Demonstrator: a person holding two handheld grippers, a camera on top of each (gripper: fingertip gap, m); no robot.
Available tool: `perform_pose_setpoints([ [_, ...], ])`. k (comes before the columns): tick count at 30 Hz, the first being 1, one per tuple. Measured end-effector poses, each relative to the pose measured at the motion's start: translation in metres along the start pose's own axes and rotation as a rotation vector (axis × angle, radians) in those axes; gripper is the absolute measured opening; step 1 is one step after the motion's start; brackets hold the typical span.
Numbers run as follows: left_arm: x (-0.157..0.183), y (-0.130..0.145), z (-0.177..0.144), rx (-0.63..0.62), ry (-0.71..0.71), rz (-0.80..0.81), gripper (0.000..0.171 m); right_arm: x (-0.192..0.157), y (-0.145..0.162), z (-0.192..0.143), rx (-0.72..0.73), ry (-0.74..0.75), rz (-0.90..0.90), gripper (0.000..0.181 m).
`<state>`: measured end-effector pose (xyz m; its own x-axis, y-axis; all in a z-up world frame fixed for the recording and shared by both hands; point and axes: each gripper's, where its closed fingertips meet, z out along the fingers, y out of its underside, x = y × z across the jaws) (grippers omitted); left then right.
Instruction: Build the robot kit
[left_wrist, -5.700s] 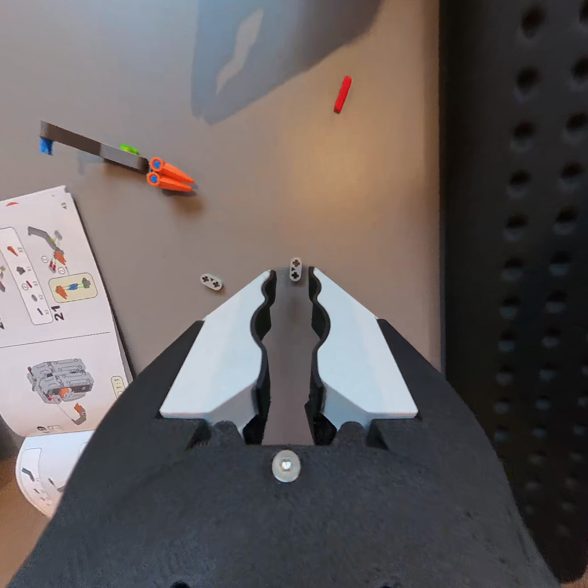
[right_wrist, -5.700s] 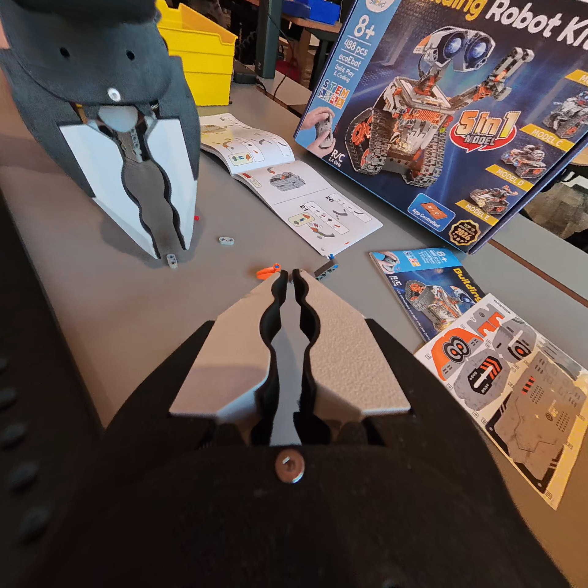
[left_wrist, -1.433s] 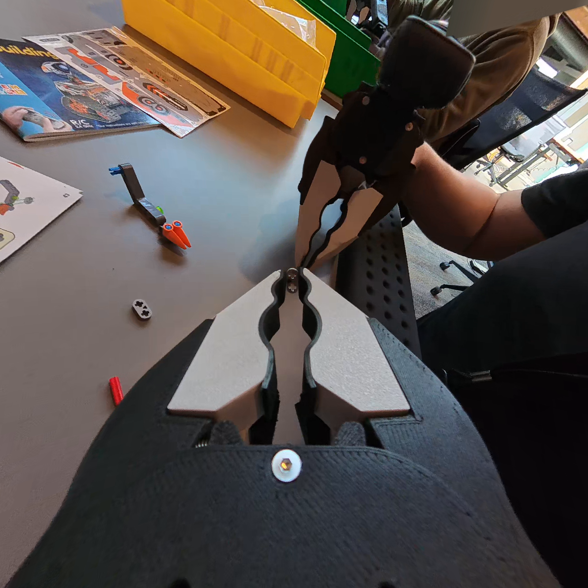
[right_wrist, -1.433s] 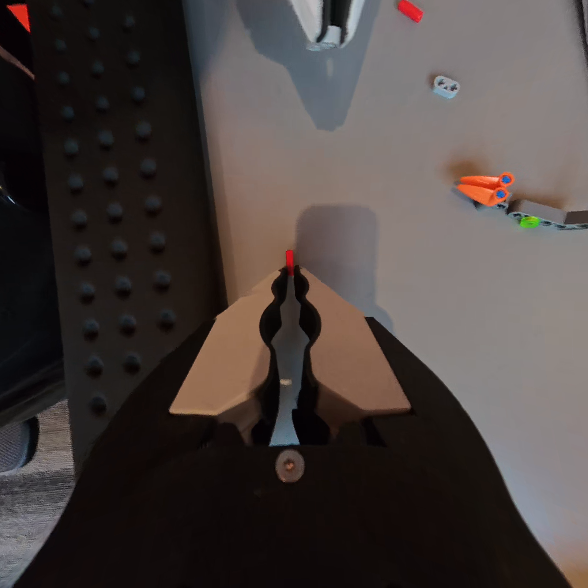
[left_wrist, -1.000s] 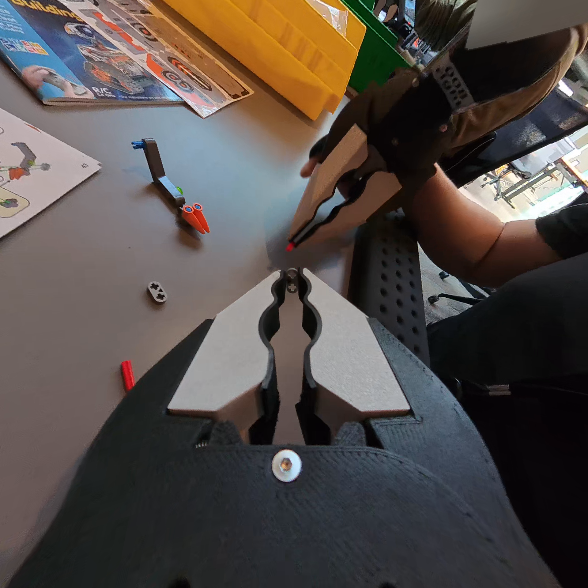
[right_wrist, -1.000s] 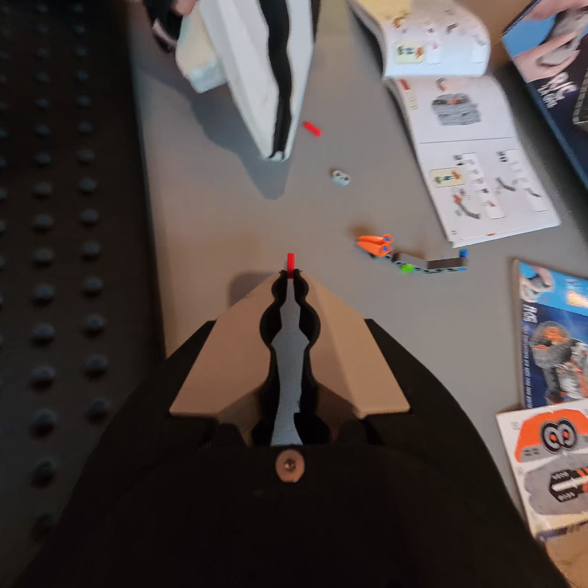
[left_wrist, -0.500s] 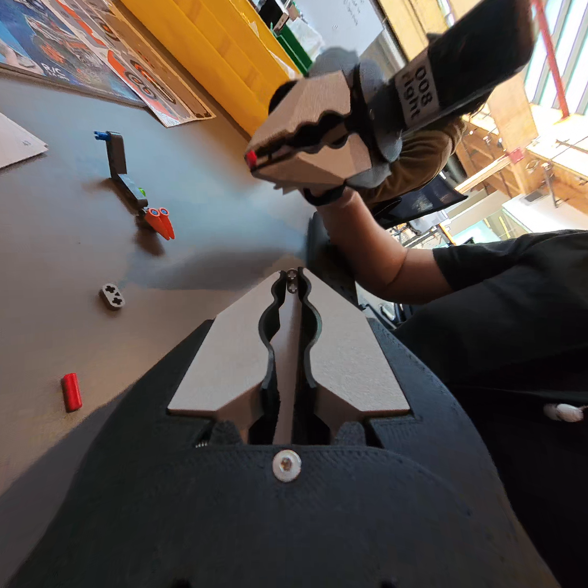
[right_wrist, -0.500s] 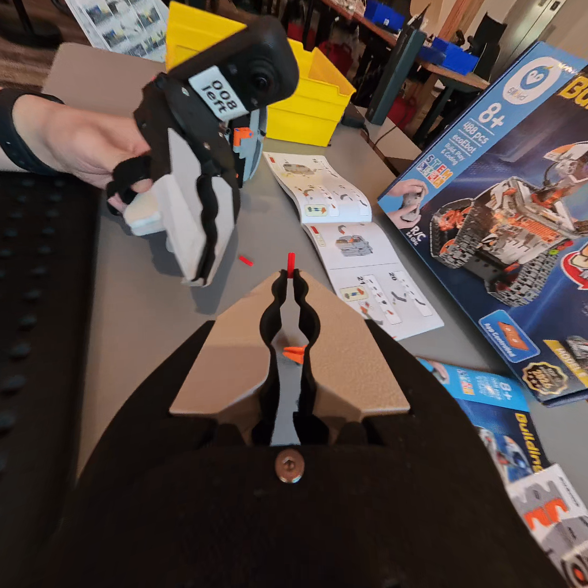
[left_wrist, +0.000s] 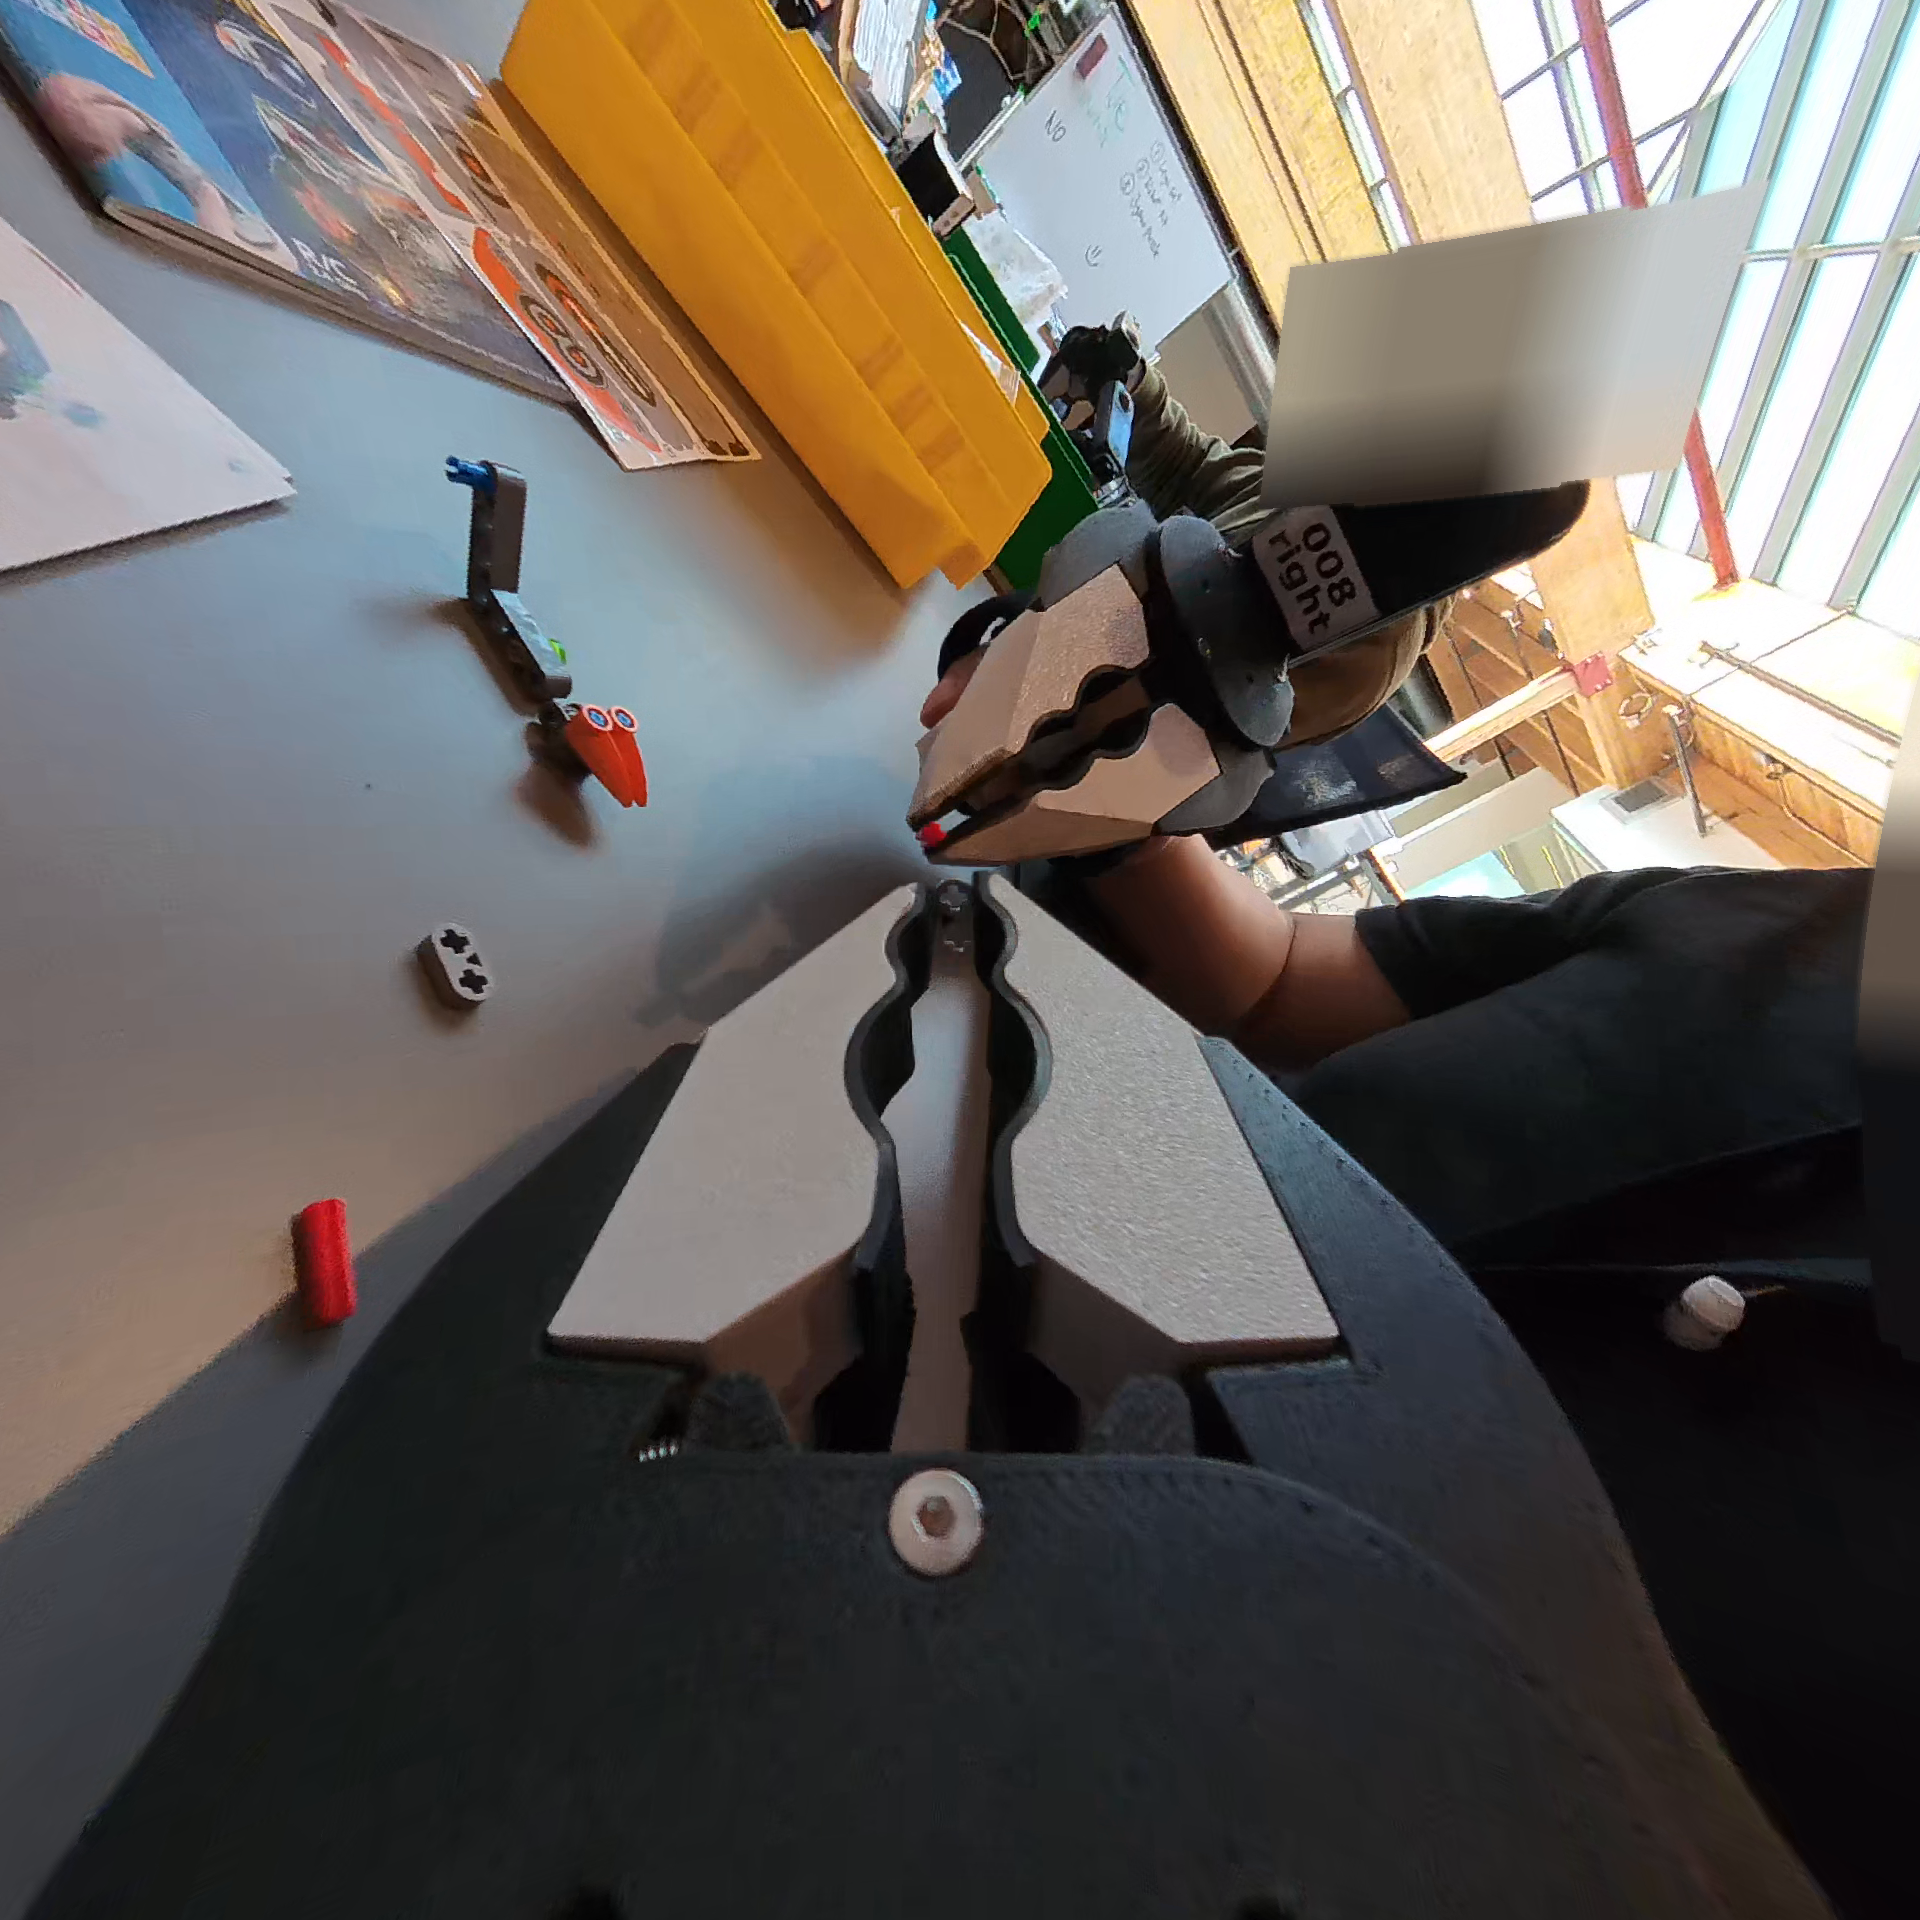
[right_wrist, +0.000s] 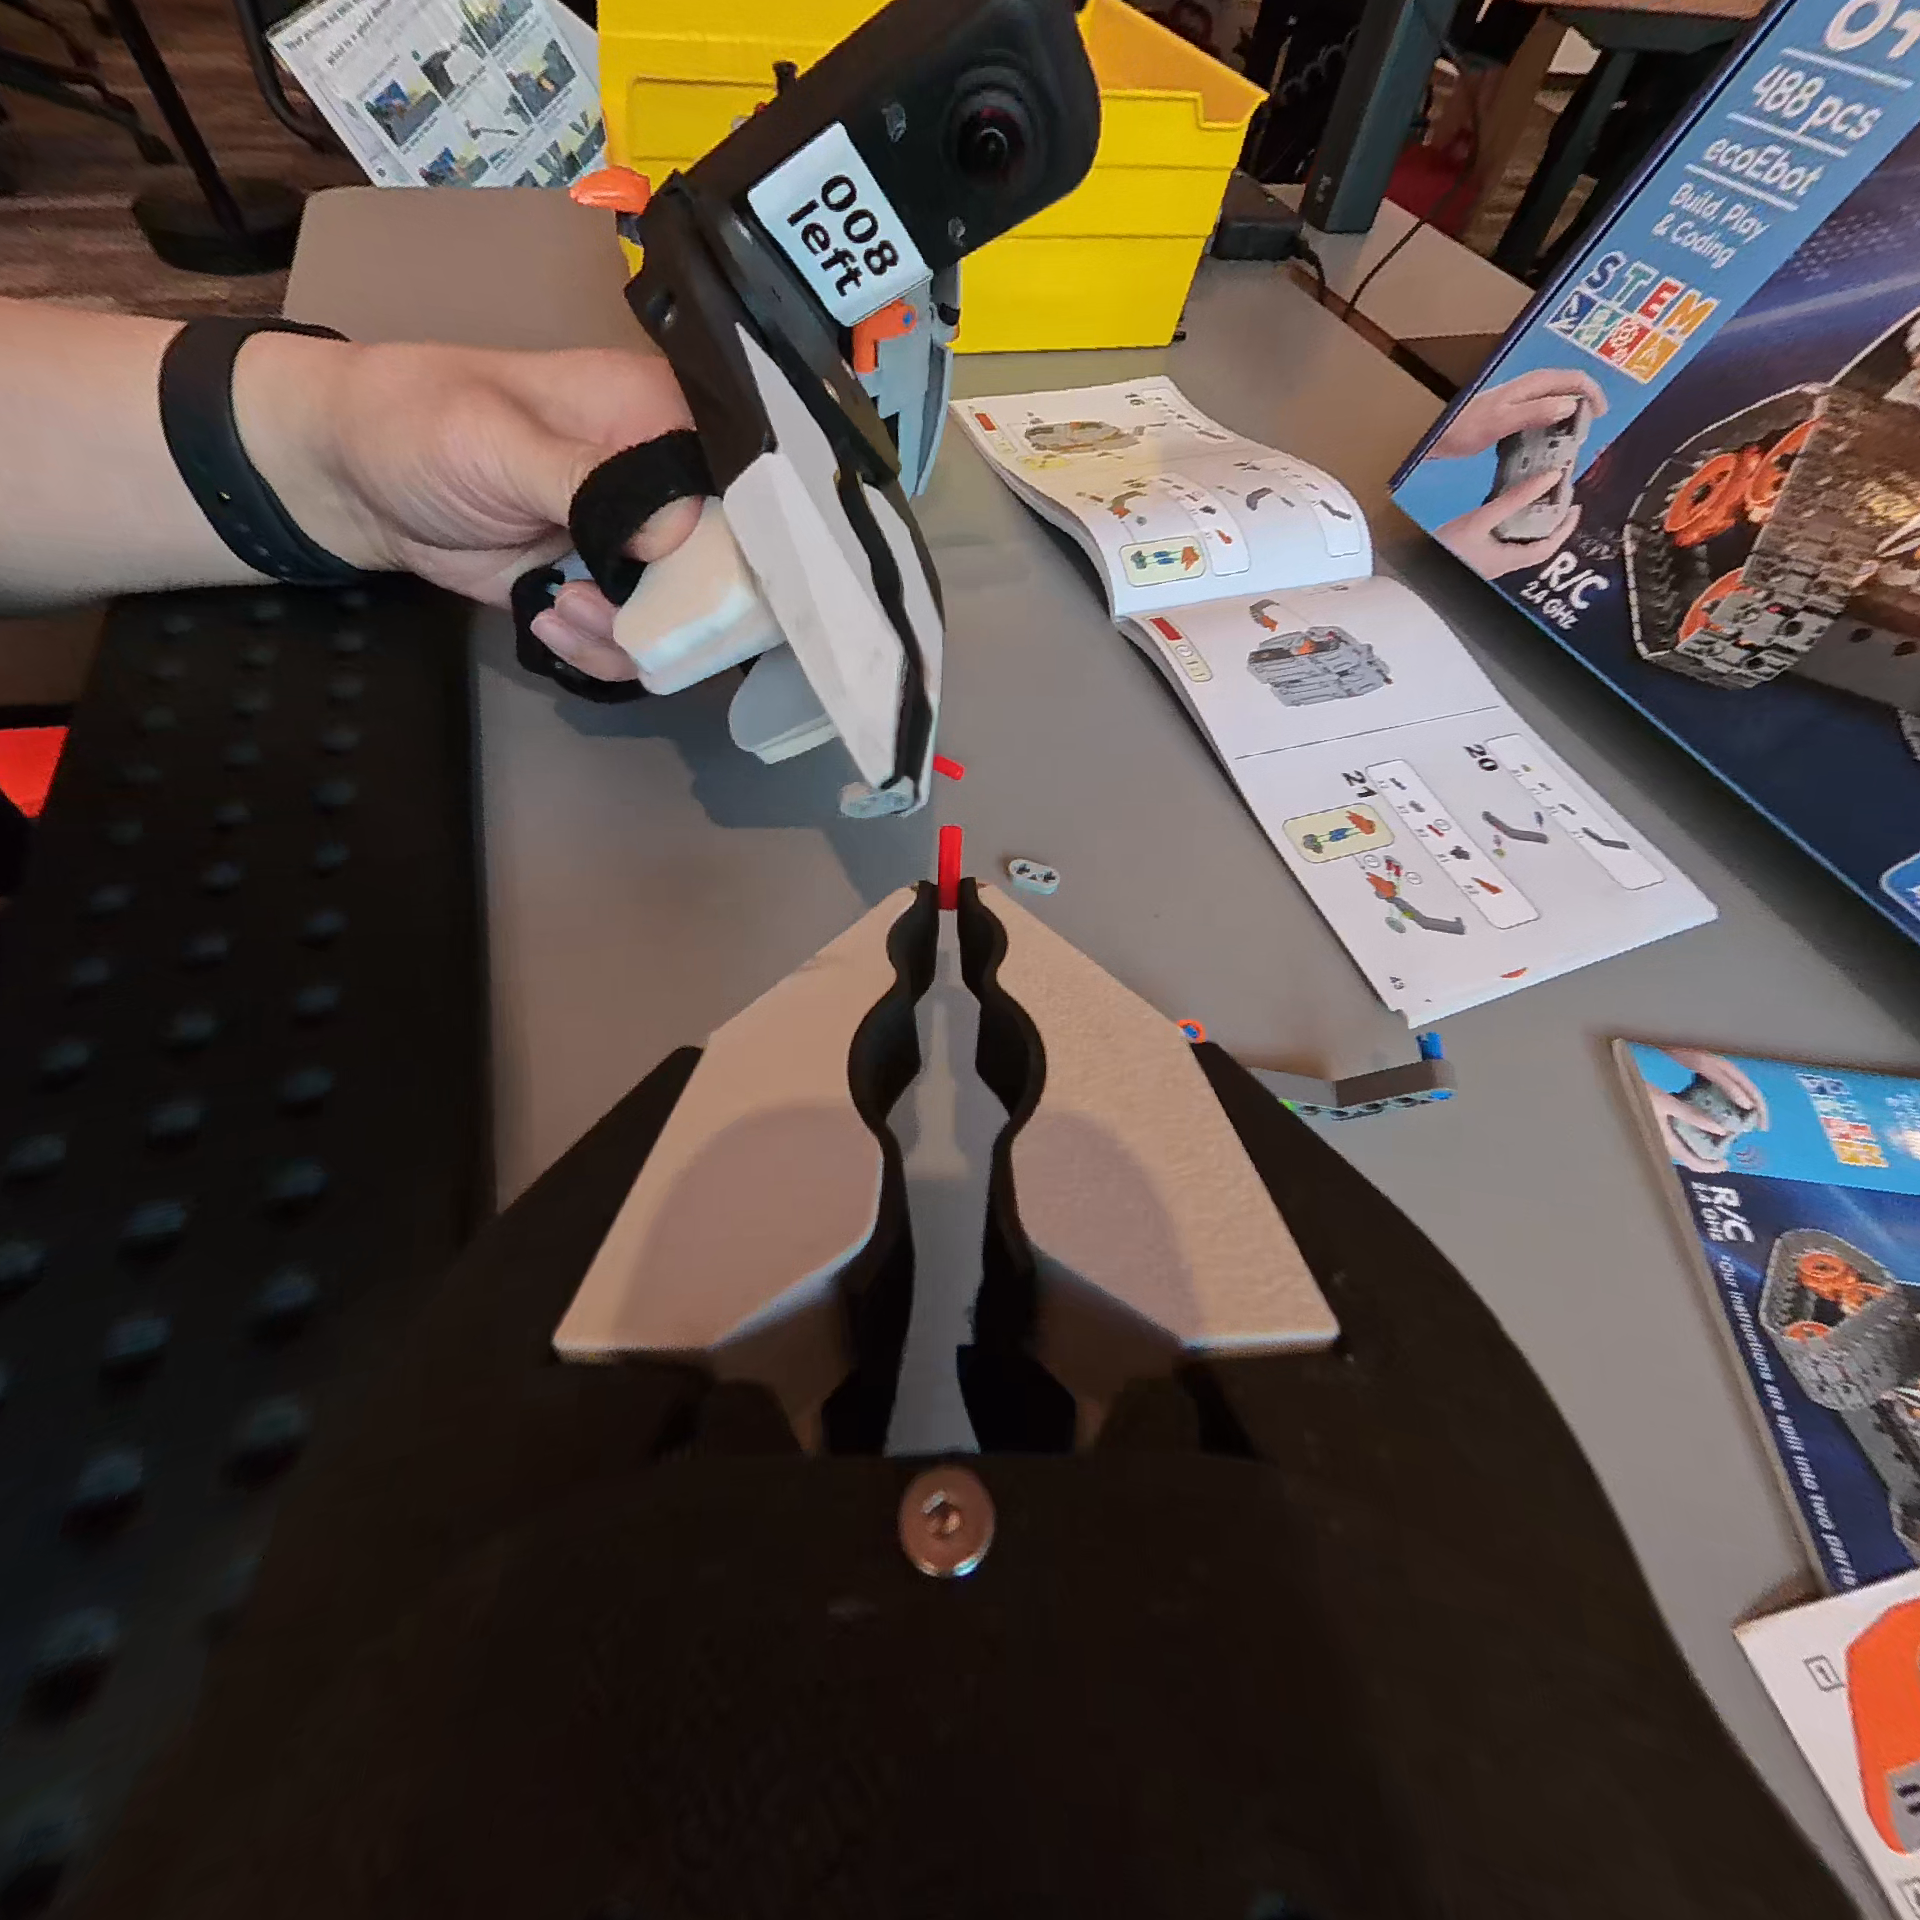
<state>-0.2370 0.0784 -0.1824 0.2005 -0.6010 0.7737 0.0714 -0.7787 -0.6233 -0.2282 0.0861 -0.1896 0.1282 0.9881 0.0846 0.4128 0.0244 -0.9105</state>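
The right gripper (right_wrist: 948, 896) pinched a red pin (right_wrist: 949, 865), its long axis running out past the fingers toward the grey link (right_wrist: 878, 801) (clamped in the left gripper (right_wrist: 891, 798)), both above the desk (right_wrist: 1091, 748)

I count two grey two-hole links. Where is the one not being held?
The loose grey link lies on the table, left in the left wrist view, between the orange-tipped piece and the loose red pin.
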Motion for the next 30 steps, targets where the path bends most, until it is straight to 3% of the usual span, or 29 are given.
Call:
perform_pose_setpoints([
  [6, -0.008, -0.006, 0.000, 0.046, -0.021, -0.059, 0.005, 0.003, -0.002, -0.003, -0.016, 0.054, -0.070, 0.003],
  [13, -0.012, -0.004, 0.008, 0.055, -0.042, -0.128, 0.005, 0.011, -0.007, -0.003, -0.089, 0.300, -0.398, 0.003],
  [18, -0.011, -0.005, 0.007, 0.089, -0.011, -0.189, 0.005, 0.007, -0.001, 0.003, -0.150, 0.336, -0.518, 0.003],
  [30, -0.012, -0.008, 0.004, 0.093, -0.002, -0.168, 0.005, -0.002, 0.002, 0.003, -0.060, 0.051, -0.063, 0.004],
])
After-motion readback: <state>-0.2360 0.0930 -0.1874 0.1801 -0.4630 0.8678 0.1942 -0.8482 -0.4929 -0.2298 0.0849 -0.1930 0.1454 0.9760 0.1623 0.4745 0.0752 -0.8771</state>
